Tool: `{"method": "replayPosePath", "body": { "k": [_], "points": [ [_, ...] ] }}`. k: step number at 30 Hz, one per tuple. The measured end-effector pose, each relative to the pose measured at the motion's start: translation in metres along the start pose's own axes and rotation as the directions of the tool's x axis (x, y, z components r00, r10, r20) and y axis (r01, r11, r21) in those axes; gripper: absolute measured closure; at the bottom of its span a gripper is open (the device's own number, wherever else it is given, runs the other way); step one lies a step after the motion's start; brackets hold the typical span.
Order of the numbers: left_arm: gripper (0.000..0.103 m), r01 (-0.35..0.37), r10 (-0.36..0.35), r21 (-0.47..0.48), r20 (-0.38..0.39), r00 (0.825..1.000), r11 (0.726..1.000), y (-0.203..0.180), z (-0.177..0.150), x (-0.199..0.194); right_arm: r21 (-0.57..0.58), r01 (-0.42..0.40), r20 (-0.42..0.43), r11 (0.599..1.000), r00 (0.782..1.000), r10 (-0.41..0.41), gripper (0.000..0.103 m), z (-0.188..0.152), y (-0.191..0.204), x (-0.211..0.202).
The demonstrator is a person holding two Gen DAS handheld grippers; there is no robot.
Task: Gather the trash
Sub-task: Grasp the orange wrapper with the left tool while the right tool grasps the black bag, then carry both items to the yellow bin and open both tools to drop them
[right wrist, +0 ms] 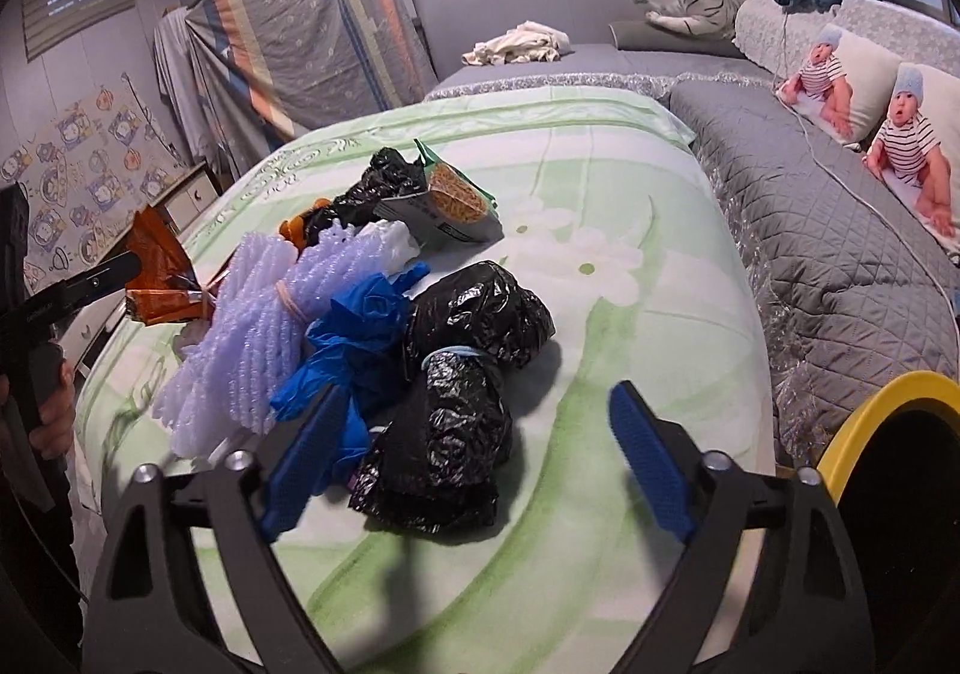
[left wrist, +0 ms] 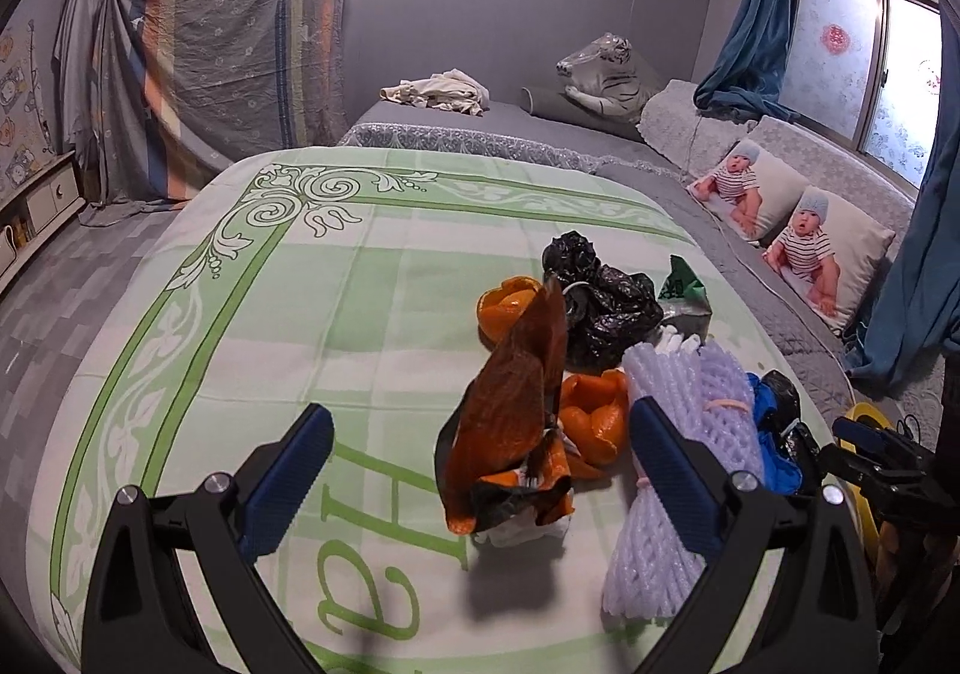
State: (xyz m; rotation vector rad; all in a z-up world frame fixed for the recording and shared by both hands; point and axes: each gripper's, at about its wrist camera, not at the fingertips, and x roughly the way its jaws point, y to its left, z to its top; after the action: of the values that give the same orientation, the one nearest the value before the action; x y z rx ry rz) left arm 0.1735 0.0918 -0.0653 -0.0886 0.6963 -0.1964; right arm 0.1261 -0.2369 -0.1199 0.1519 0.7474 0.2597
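Note:
Trash lies piled on a green-and-white cloth [left wrist: 252, 326]. In the left wrist view an orange-brown wrapper [left wrist: 510, 422] stands between the wide-open fingers of my left gripper [left wrist: 480, 428], with orange peels [left wrist: 591, 422] behind it and a lilac foam net bundle [left wrist: 678, 470] by the right finger. In the right wrist view my right gripper [right wrist: 474, 428] is open over a black plastic bag [right wrist: 456, 404], with a blue bag [right wrist: 348, 338] at its left finger. The foam nets [right wrist: 252, 332], a green snack packet [right wrist: 450, 206] and the orange wrapper [right wrist: 159, 272] lie beyond.
A yellow-rimmed bin [right wrist: 888, 404] stands at the right, beside the cloth's edge. A grey quilted sofa [right wrist: 828, 254] with baby-print cushions [right wrist: 918, 146] runs along the right. A plush tiger [left wrist: 606, 74] and a covered rack [left wrist: 240, 44] stand at the back.

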Motion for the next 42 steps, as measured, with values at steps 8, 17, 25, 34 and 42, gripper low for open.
{"method": "replayPosePath", "body": {
  "k": [8, 17, 25, 34, 42],
  "points": [
    [0.009, -0.001, 0.001, 0.006, -0.040, 0.999, 1.000, 0.002, 0.005, 0.023, 0.011, 0.016, -0.066, 1.000, 0.998, -0.015, 0.030, 0.007, -0.004, 0.021],
    [0.059, 0.026, -0.028, -0.024, -0.062, 0.998, 0.999, 0.004, 0.004, 0.038, 0.000, 0.052, -0.120, 0.999, 0.991, -0.051, 0.041, 0.008, -0.001, 0.038],
    [0.080, 0.052, -0.055, -0.057, -0.036, 0.998, 0.997, 0.005, 0.001, 0.034, -0.027, 0.101, -0.146, 0.994, 0.984, -0.104, 0.053, 0.008, 0.003, 0.045],
    [0.083, 0.051, -0.046, -0.114, 0.049, 0.998, 0.992, 0.013, -0.003, 0.007, -0.003, 0.130, -0.146, 0.992, 0.981, -0.129, 0.073, 0.010, -0.004, 0.044],
    [0.083, 0.051, -0.028, -0.138, 0.162, 0.986, 0.989, 0.017, 0.000, -0.038, 0.001, 0.107, -0.041, 0.994, 0.993, -0.107, 0.073, 0.019, 0.007, 0.002]
  ]
}}
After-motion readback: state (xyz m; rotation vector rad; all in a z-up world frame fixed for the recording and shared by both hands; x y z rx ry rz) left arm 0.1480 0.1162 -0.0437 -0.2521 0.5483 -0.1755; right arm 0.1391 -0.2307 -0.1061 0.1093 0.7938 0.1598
